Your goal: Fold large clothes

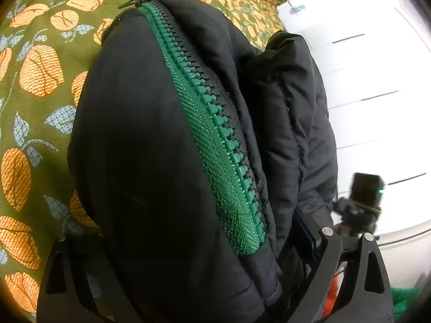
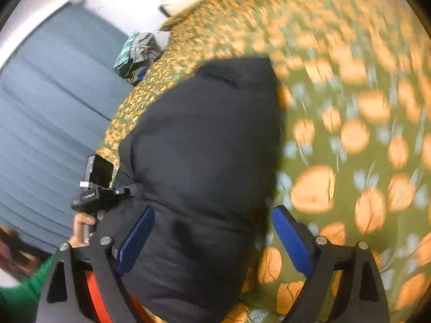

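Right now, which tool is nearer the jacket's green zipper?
Left. The left tool straddles the black jacket right at the green zipper; the right tool is open around a plain, zipperless part.

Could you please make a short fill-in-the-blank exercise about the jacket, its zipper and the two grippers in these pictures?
1. The zipper on the black jacket is ____ in colour.
2. The jacket lies on a floral bedspread whose ground colour is ____.
3. The pads of the right gripper are ____ in colour.
4. The right gripper's jaws stand ____ around the jacket.

Missing words: green; olive green; blue; open
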{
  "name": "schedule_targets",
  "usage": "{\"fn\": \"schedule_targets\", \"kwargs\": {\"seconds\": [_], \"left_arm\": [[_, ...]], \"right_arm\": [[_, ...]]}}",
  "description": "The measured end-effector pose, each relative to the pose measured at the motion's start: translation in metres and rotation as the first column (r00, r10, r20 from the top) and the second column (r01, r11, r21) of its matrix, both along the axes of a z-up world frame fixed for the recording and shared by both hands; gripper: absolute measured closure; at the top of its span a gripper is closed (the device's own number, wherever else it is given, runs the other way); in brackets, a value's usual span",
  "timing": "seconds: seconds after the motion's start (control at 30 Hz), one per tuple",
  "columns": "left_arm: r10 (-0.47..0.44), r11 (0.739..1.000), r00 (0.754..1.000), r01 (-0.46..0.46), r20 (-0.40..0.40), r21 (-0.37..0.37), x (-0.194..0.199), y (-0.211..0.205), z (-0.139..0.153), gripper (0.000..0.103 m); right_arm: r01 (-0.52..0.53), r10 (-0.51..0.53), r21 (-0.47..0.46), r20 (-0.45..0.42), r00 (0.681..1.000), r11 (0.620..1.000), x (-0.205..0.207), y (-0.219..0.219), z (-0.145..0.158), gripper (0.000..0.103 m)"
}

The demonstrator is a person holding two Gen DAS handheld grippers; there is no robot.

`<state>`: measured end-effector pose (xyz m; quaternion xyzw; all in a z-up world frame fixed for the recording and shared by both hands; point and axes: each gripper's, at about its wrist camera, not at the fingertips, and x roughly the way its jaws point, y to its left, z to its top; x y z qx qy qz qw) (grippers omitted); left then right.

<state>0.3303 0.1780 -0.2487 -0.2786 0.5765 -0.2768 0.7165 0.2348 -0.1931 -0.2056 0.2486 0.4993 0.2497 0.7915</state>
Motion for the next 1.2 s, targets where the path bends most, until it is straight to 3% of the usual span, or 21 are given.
{"fn": "schedule_targets", "kwargs": {"seconds": [0.13,0.2,0.27,0.33,0.43,0.6,0.8,0.9,1.0,1.1,1.13,1.2], "left_arm": [[0.008,1.000,1.000,-0.008,-0.006,0.008,-0.008,-0.004,0.000,0.011],[0.022,1.000,1.000,-0.022,-0.001,0.017,-0.011,-0.005,0.003,0.017],[0.036,0.998,0.999,-0.037,0.016,0.044,-0.017,-0.007,0.014,0.028],[0.036,0.997,0.999,-0.038,0.039,0.062,-0.024,-0.008,0.032,0.037],[0.020,0.998,0.995,-0.026,0.096,0.060,-0.034,-0.013,0.063,0.043],[0.012,0.998,0.983,-0.023,0.183,0.061,-0.025,-0.024,0.114,0.043],[0.055,0.995,0.964,-0.076,0.261,0.072,0.041,-0.034,0.154,0.043],[0.068,0.993,0.963,-0.091,0.261,0.079,0.080,-0.044,0.152,0.043],[0.066,0.989,0.970,-0.094,0.233,0.113,0.110,-0.055,0.125,0.036],[0.081,0.978,0.988,-0.105,0.134,0.182,0.128,-0.059,0.075,0.016],[0.087,0.983,0.991,-0.102,0.107,0.153,0.127,-0.059,0.062,0.011],[0.096,0.989,0.987,-0.110,0.128,0.102,0.114,-0.056,0.064,0.010]], "right_arm": [[-0.069,0.078,0.149,-0.052,0.996,0.986,0.013,0.015,-0.039,0.011],[-0.078,0.087,0.180,-0.047,0.995,0.981,0.026,0.025,-0.050,0.007],[-0.092,0.101,0.183,-0.042,0.994,0.979,0.031,0.032,-0.050,0.012],[-0.117,0.116,0.131,0.014,0.993,0.984,0.026,0.039,-0.031,0.025],[-0.161,0.151,0.104,0.098,0.984,0.981,0.015,0.043,0.001,0.034],[-0.189,0.148,0.155,0.240,0.959,0.970,0.014,0.039,0.056,0.034],[-0.202,0.135,0.177,0.329,0.935,0.963,0.080,0.028,0.090,0.034],[-0.189,0.120,0.183,0.334,0.935,0.965,0.123,0.019,0.089,0.034],[-0.171,0.111,0.178,0.305,0.946,0.969,0.158,0.014,0.070,0.034],[-0.131,0.103,0.153,0.180,0.978,0.979,0.190,0.003,0.028,0.025],[-0.117,0.102,0.127,0.121,0.987,0.985,0.197,0.000,0.014,0.020],[-0.084,0.084,0.062,0.010,0.996,0.995,0.201,-0.010,-0.015,0.012]]}}
